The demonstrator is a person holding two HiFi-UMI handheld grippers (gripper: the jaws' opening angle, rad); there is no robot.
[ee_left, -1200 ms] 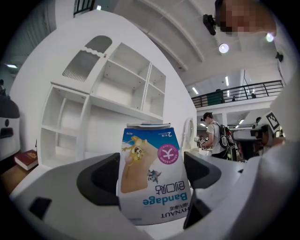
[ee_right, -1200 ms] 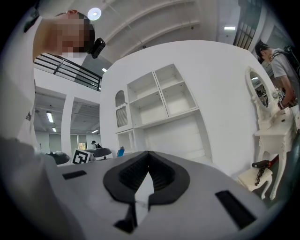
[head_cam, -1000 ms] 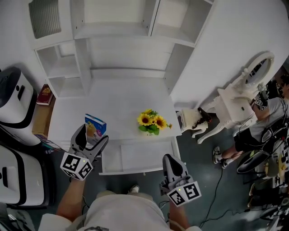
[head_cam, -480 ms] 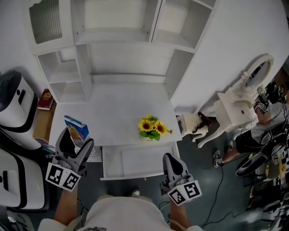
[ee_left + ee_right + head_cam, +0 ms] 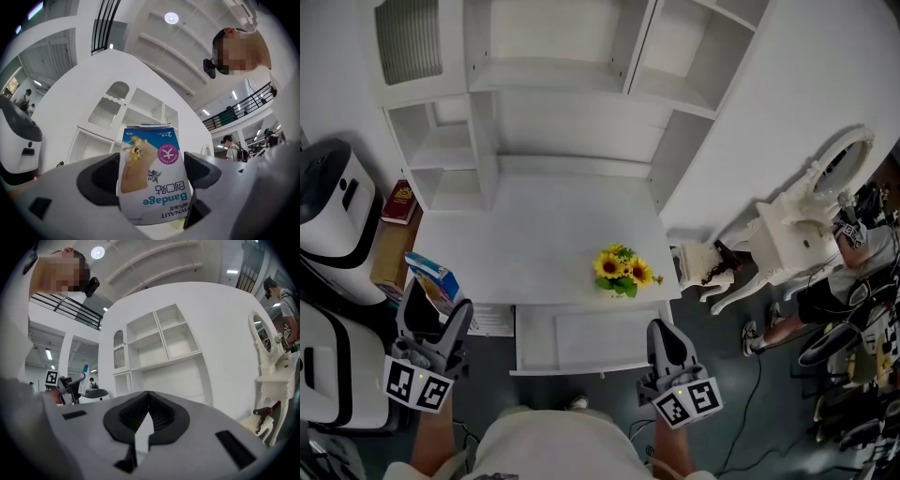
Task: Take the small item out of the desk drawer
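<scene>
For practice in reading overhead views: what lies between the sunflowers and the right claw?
In the head view, the open drawer lies between the sunflowers and the right claw. The part of its inside that shows looks bare.

A small blue-and-white bandage box (image 5: pixel 152 176), printed with a cartoon figure and a pink round mark, is clamped between the jaws of the left gripper (image 5: pixel 437 302) at the lower left of the head view, beyond the desk's left edge. The white desk drawer (image 5: pixel 600 342) is seen pulled open at lower centre.
</scene>
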